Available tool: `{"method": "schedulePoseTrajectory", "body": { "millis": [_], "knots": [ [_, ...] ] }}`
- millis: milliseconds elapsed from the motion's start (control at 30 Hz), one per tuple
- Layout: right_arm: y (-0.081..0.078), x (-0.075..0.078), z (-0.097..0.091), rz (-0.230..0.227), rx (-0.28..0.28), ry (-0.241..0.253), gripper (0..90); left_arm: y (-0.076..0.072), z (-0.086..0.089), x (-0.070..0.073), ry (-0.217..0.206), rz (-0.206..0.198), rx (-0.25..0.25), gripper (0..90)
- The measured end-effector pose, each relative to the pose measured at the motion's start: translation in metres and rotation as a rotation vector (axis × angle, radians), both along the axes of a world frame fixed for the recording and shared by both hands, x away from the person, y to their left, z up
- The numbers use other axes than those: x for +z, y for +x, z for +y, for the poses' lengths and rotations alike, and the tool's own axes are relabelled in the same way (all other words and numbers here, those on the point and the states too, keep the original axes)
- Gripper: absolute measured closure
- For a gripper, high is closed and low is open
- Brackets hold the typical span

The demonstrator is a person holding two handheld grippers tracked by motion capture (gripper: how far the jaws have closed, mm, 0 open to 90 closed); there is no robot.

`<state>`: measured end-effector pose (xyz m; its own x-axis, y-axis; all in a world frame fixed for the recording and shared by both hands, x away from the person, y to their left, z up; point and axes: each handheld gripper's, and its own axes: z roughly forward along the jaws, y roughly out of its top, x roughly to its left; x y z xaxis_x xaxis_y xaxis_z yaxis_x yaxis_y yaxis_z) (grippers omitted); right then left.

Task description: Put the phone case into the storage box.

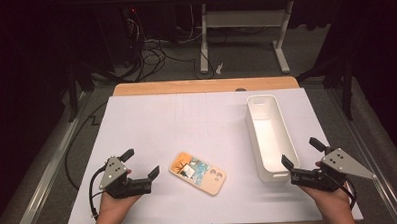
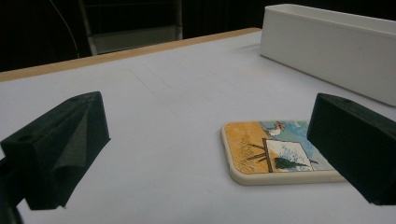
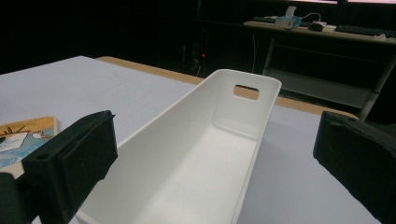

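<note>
Plainly, the main risk lay with the phone case (image 1: 197, 173), which rested flat on the white bench (image 1: 152, 128), near the front edge and a little left of centre, picture side up. Being thin and lying flush, it would likely give the fingers little to bite on; a closing pinch from above could skate over it or push it along the smooth sheet, perhaps toward the near edge. A grip on one corner alone might also let it swing or slip on the way to the white bin (image 1: 269, 137), which stood to the right, long and narrow, so a case carried crosswise could catch on its rim. The left gripper (image 1: 142, 166) hovered just left of the case, low over the bench, its fingers spread wide and holding nothing; in the left gripper view the case's near corner sat beside the right-hand finger (image 2: 353, 144). The right gripper (image 1: 302, 152) was held at the bin's near end, aimed along its length, fingers likewise wide apart and empty, straddling the near wall without touching it as far as could be told.
</note>
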<state>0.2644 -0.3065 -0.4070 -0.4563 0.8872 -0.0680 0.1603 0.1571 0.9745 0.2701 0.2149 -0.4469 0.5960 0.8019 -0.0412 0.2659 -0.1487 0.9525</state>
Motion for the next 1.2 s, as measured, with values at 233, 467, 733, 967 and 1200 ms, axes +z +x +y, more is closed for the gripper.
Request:
{"method": "schedulePoseTrajectory", "body": {
  "millis": [233, 467, 733, 967, 1200],
  "knots": [
    [0.0009, 0.0001, 0.0003, -0.001, 0.001, 0.002, 0.0, -0.0008, 0.0018, -0.0002, 0.003, -0.002, 0.004, 0.2],
    [0.0010, 0.0000, 0.0008, -0.001, 0.004, 0.002, 0.0, -0.0006, 0.0019, -0.0004, 0.002, 0.001, 0.001, 0.2],
    [0.0006, 0.0006, -0.0004, -0.003, 0.001, 0.005, 0.0, 0.0000, 0.0021, -0.0003, -0.003, 0.006, 0.000, 0.2],
    [0.0003, 0.0010, 0.0005, -0.004, 0.003, 0.002, 0.0, 0.0004, 0.0033, -0.0005, -0.023, 0.015, 0.008, 0.2],
    [0.0005, 0.0009, 0.0011, -0.002, 0.005, 0.003, 0.0, 0.0012, 0.0035, -0.0002, -0.022, 0.035, 0.006, 0.3]
  ]
}}
